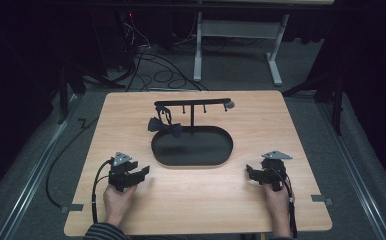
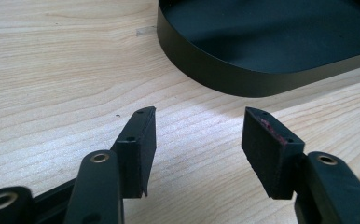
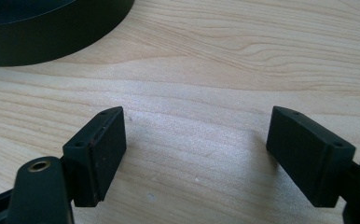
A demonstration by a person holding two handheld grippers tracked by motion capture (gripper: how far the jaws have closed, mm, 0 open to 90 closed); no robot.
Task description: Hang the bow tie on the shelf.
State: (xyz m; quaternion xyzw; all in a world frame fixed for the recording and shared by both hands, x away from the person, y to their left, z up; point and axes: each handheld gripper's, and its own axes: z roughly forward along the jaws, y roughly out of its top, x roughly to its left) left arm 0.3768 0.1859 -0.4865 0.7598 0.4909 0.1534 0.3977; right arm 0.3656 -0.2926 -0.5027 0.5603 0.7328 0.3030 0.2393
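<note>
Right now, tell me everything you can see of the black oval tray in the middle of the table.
The black oval tray looks like matte dark metal, with a low upright wall around a flat floor. It lies flat on the wooden table, midway across. A thin post rises at its back edge and carries a hook bar. A dark bow tie hangs from that bar, low over the tray's back left rim. Its floor looks bare. Neither tool touches it.
</note>
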